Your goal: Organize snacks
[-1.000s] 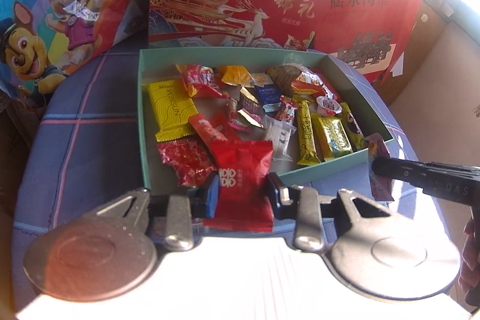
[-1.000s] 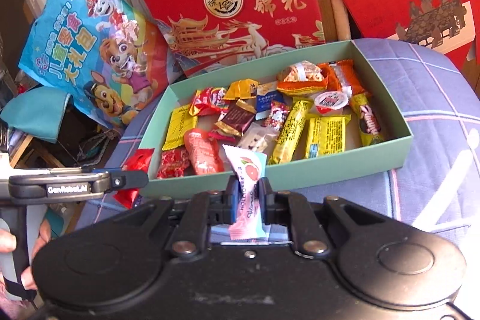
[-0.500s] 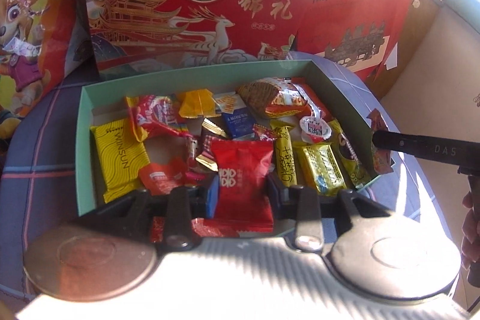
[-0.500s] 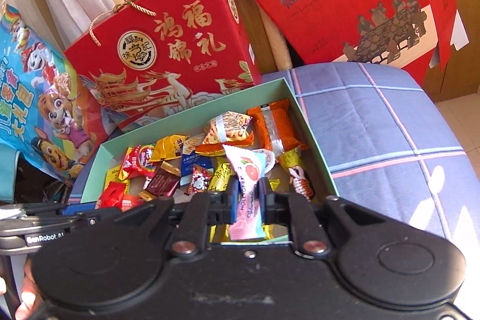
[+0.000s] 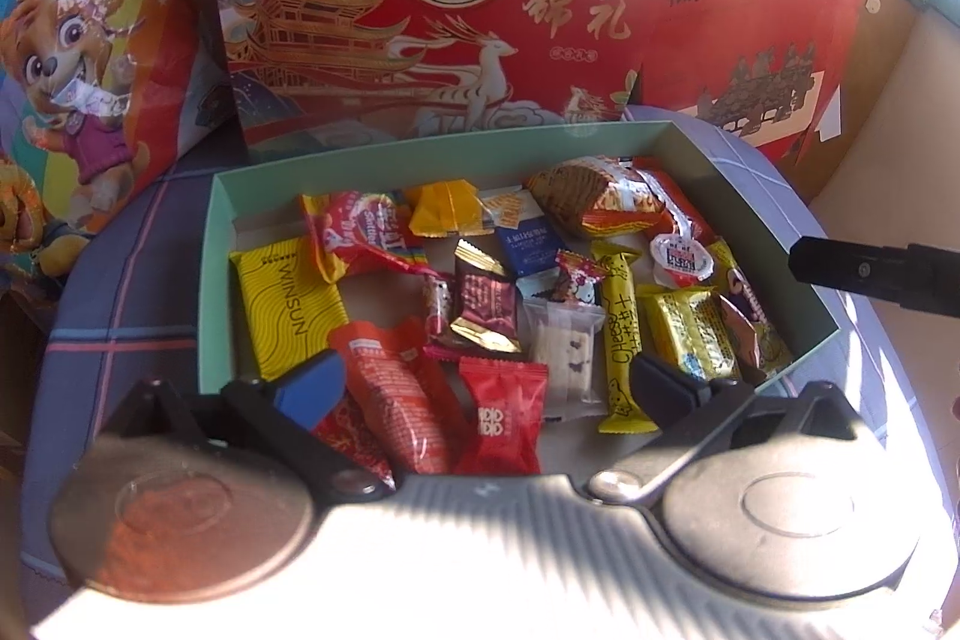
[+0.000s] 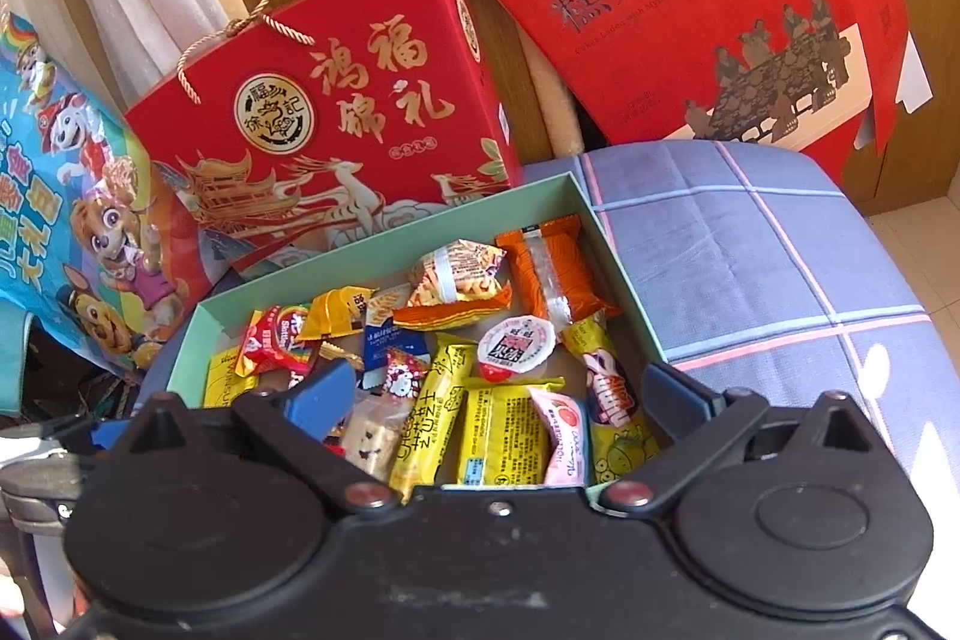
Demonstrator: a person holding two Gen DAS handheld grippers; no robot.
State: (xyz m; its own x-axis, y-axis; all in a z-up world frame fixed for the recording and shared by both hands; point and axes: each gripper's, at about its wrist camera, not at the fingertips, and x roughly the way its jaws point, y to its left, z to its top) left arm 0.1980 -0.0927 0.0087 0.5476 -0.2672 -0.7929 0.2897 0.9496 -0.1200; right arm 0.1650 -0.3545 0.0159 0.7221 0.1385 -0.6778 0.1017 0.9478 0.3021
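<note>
With both jaws spread, red candy & pink candy lie in box.

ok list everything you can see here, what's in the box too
green box: one, pale green, open, on the checked cloth
checked cloth: one, blue with pink lines, under the box
mixed snacks: many, loose in the box
red candy packet: one, red, near edge of the box, between the left tool's fingers, ungripped
pink candy packet: one, pink, lying on yellow packets
WINSUN packet: one, yellow, box's left side
jelly cup: one, white lid, mid box
gift bags: two, red, behind the box
cartoon bag: one, multicoloured, left
left tool: open
right tool: open
</note>
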